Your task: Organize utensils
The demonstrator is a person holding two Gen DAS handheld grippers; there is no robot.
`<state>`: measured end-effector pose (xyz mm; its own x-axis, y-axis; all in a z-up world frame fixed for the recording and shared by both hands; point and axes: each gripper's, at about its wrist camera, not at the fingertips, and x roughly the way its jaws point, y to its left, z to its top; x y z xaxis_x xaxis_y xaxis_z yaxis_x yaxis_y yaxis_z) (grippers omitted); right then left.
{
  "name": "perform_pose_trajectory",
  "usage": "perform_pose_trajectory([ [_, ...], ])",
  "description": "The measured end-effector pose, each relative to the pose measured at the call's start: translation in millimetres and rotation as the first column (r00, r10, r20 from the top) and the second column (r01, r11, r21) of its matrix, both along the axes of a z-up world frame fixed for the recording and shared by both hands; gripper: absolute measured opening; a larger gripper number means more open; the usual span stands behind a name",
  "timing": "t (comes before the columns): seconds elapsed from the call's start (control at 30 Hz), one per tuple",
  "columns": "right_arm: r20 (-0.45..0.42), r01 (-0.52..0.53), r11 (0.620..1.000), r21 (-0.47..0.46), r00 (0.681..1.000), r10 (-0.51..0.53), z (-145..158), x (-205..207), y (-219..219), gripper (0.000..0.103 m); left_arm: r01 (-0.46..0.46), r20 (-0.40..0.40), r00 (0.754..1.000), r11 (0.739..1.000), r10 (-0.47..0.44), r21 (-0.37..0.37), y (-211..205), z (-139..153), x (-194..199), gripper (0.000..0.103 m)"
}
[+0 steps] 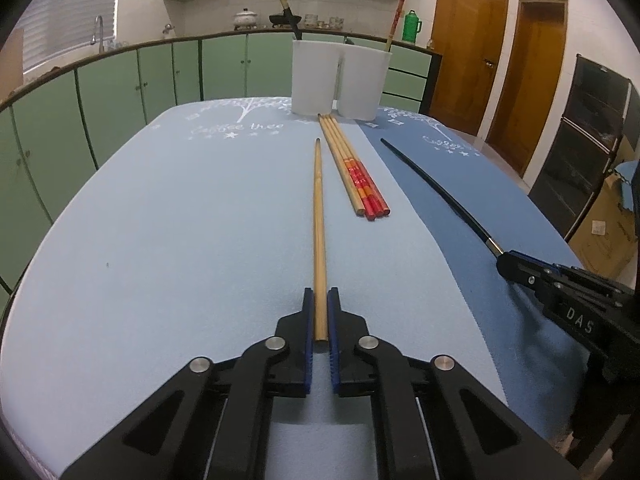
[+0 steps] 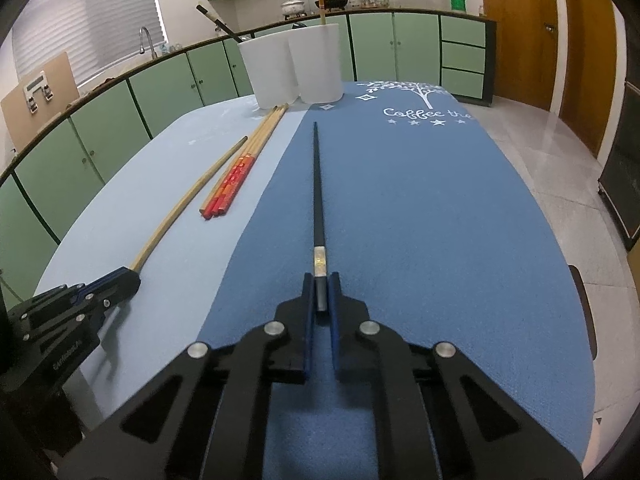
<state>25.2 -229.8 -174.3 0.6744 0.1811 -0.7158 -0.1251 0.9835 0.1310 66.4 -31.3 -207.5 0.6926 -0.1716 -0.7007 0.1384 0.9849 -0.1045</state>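
Note:
My left gripper [image 1: 320, 300] is shut on the near end of a plain wooden chopstick [image 1: 318, 220] that points toward two white holders [image 1: 340, 78] at the table's far end. My right gripper [image 2: 320, 284] is shut on the near end of a black chopstick [image 2: 317, 184], which also shows in the left wrist view [image 1: 432, 188]. Several red-ended wooden chopsticks [image 1: 352, 168] lie bundled between the two. The left holder has a black chopstick [image 1: 286, 10] in it, the right one a red-ended chopstick [image 1: 396, 20]. The left gripper shows at the lower left of the right wrist view [image 2: 124, 280].
The table has a light blue cloth [image 1: 180, 220] on the left and a darker blue cloth [image 2: 420, 220] on the right. Green cabinets [image 1: 120, 92] line the far wall. Wooden doors [image 1: 500, 68] and a cardboard box [image 1: 604, 228] stand to the right.

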Motion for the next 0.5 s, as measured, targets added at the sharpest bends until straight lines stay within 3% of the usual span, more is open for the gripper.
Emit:
perform_pose_trajectory([
  [0.2, 0.028, -0.008, 1.000, -0.017, 1.000, 0.008, 16, -8, -1, 0.006, 0.008, -0.020, 1.000, 1.000, -0.008, -0.003, 4, 17, -1, 0.006],
  [0.5, 0.155, -0.015, 1.000, -0.006, 0.988, 0.016, 91, -15, -13, 0.006, 0.034, 0.094, 0.995, 0.999, -0.035, 0.011, 8, 89, -8, 0.006],
])
